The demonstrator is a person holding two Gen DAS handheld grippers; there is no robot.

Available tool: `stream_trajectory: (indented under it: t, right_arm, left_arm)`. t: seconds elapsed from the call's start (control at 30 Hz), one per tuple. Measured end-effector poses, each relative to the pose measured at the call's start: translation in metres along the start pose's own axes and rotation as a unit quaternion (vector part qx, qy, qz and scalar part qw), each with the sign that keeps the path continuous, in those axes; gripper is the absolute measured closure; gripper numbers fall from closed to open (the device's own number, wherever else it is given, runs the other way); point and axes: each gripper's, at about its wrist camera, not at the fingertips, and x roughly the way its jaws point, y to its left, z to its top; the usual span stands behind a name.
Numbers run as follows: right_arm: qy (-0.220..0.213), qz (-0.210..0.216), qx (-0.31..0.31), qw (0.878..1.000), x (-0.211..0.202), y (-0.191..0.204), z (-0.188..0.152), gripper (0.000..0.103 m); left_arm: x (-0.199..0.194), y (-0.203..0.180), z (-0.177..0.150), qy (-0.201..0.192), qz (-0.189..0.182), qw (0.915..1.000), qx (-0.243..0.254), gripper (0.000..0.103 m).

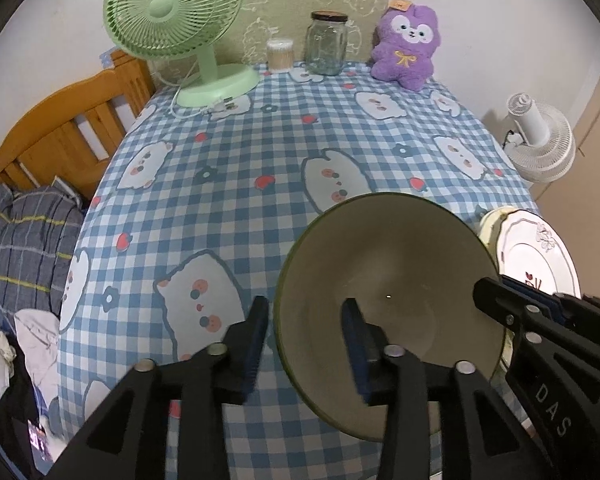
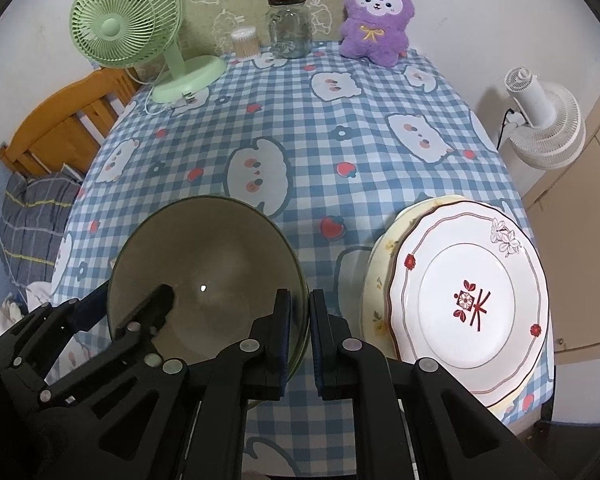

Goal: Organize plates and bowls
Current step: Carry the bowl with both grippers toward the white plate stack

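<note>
A: Bowl [image 1: 392, 280] sits on the counter [image 1: 236, 200], green rim, pale inside. Left gripper [image 1: 304, 344] straddles its near-left rim: one finger outside, one inside, jaws spread with clear gaps to the wall, pads off it.

B: Right gripper [image 2: 300, 336]?

A: It straddles the bowl's right rim. Jaws stand narrowly apart, rim between them; whether the pads press on it, cannot tell.

B: Beyond the bowl?

A: White plate [image 2: 468, 304] with red flower marks lies on a cream plate [image 2: 376, 280], just right of the bowl, near the counter's right edge.

B: Far end?

A: Green fan [image 1: 176, 12], cotton-swab tub [image 1: 280, 54], glass jar [image 1: 326, 44], purple plush [image 1: 408, 48], in a row by the wall. White fan [image 2: 544, 120] stands off the counter, right side.
</note>
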Motion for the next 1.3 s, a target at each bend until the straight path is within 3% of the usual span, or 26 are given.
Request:
stream_trajectory:
  t: [0.07,0.13,0.17,0.6,1.07,1.3]
  right_arm:
    - [-0.006,-0.001,0.003,1.000,-0.002,-0.002,0.001,0.066]
    - [-0.019,0.008,0.014,1.000,-0.005,-0.007,0.001,0.041]
    - [-0.026,0.007,0.018,0.999,-0.006,-0.008,0.001,0.039]
    - [-0.003,0.014,0.004,1.000,0.025,-0.010,0.014,0.039]
    - [0.034,0.039,0.015,0.999,0.059,-0.009,0.015,0.039]
    - [0.037,0.065,0.023,0.997,0.066,-0.006,0.017,0.039]
  left_arm:
    - [0.001,0.000,0.000,0.000,0.000,1.0000,0.002,0.054]
    - [0.004,0.002,0.000,0.004,-0.006,1.0000,-0.003,0.044]
    - [0.005,0.003,0.000,0.006,-0.007,0.9999,-0.007,0.043]
    - [0.030,0.011,0.002,0.027,0.012,0.9992,-0.026,0.040]
    - [0.040,0.003,0.003,0.025,-0.011,0.9994,-0.018,0.039]
    - [0.044,0.002,0.004,0.024,-0.016,0.9993,-0.025,0.033]
